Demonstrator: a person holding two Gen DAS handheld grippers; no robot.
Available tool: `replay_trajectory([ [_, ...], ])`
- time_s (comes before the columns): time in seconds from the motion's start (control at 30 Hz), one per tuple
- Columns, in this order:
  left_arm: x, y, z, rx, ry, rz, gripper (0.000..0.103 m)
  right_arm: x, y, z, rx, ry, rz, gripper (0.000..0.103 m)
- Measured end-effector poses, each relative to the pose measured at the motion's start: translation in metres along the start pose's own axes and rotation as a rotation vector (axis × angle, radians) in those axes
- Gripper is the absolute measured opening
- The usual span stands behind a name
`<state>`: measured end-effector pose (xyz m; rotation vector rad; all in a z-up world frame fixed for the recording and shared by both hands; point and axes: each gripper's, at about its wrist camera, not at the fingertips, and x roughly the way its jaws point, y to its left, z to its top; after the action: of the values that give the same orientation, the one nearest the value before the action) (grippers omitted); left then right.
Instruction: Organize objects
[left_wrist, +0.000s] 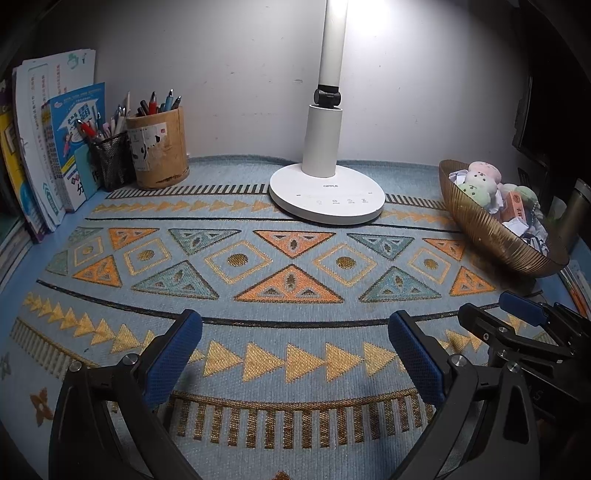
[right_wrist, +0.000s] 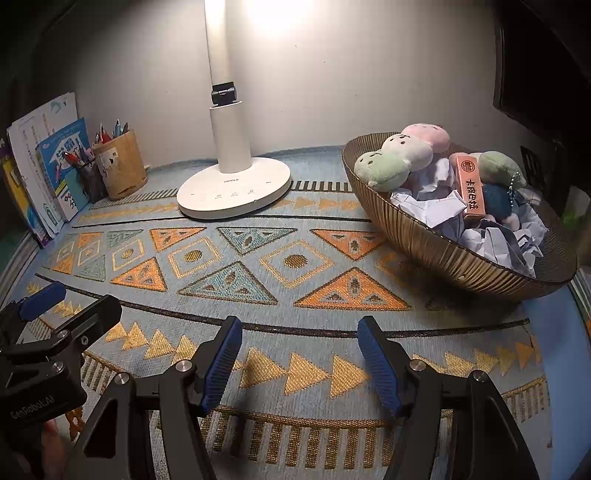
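A ribbed brown bowl (right_wrist: 443, 251) stands at the right of the patterned mat (right_wrist: 295, 295). It holds plush dumplings (right_wrist: 402, 151), an orange box (right_wrist: 471, 184) and crumpled paper (right_wrist: 491, 240). In the left wrist view the same bowl (left_wrist: 491, 236) sits at the far right. My left gripper (left_wrist: 295, 339) hovers open over the mat's near part, nothing between its blue pads. My right gripper (right_wrist: 299, 347) is open too, empty, left of and nearer than the bowl. Each gripper shows at the edge of the other's view.
A white desk lamp (left_wrist: 327, 195) stands at the back centre. A bamboo pen pot (left_wrist: 160, 151), a black mesh pen holder (left_wrist: 112, 158) and upright books (left_wrist: 55, 147) line the back left by the wall. A dark cup (left_wrist: 576, 214) is behind the bowl.
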<state>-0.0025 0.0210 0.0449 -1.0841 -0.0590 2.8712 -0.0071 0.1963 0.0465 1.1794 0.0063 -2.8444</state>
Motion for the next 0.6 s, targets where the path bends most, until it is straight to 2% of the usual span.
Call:
replay_trajectory([
  [0.6,0.0026,0.0012,0.0001,0.001,0.016,0.002,0.101,0.0008,-0.001,0.0003,0.001,0.004,-0.001,0.063],
])
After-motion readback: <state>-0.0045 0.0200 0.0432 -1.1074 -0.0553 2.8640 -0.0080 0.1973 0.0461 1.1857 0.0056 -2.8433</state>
